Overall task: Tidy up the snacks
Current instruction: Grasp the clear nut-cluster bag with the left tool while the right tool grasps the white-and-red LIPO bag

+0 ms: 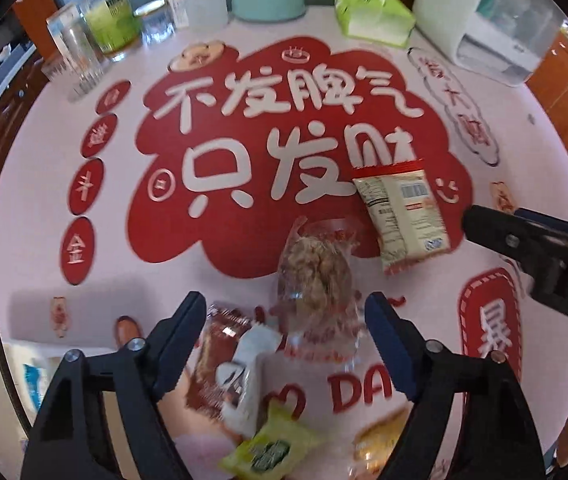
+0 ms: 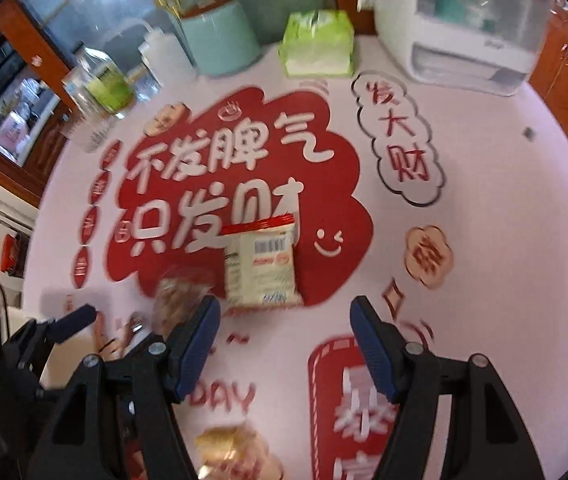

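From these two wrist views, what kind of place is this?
Probably a home dining or kitchen table: a printed tablecloth scattered with snack packets, a green tissue pack and a drink bottle at the far edge, wooden cabinets behind.

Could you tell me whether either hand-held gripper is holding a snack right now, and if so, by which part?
Neither holds anything. The left hand-held gripper stands open above the clear snack bag, and the right hand-held gripper is open and empty.

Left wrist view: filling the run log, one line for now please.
left gripper open | over clear snack bag | right gripper open | near white packet
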`<state>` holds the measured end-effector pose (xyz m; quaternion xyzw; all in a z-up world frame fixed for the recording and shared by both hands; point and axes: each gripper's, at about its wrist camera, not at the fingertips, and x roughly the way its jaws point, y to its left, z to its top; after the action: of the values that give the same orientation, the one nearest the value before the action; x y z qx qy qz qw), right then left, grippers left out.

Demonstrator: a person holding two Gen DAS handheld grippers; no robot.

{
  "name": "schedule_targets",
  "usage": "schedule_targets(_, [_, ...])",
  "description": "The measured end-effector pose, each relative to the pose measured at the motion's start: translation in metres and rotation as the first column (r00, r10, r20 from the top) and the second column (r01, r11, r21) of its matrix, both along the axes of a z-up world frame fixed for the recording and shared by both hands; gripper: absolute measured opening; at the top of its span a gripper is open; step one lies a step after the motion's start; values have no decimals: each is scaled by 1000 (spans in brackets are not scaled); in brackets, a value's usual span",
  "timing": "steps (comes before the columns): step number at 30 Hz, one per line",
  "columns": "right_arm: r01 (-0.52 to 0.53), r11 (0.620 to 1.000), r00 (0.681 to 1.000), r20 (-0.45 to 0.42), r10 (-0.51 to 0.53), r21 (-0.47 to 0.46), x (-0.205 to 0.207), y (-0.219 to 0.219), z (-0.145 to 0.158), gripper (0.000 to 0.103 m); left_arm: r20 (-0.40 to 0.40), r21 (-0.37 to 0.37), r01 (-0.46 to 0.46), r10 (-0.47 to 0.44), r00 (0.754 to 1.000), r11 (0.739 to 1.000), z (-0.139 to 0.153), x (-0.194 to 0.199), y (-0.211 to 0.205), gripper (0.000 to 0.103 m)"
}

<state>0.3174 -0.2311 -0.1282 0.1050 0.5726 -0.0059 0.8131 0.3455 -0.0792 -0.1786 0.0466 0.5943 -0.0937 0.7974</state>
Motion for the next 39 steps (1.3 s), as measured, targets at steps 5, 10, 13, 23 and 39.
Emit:
schedule_targets(5, [-13, 1000, 997, -76, 14, 18, 32, 2, -40, 68, -12, 27, -8, 9, 1000, 1000, -22, 7, -7, 74])
schedule_targets(10, [-42, 999, 994, -104, 39, -23, 47, 16, -59, 68, -6, 34, -16, 16, 1000, 999, -30, 9, -10, 72])
schedule_targets(13, [-56, 998, 993, -108, 55, -11, 51, 24, -64, 69, -11, 25, -24, 24, 1000, 999, -33, 11, -10, 70])
schedule_targets(23, [-109, 982, 987, -134, 89, -154, 60, 54, -71, 68, -8, -25, -68, 68, 998, 997, -30, 13, 2, 41])
schedule_targets(39, [6, 997, 997, -78, -12, -74, -19, 17, -54, 46, 57, -60, 1, 2, 998, 998, 18, -31, -2, 39])
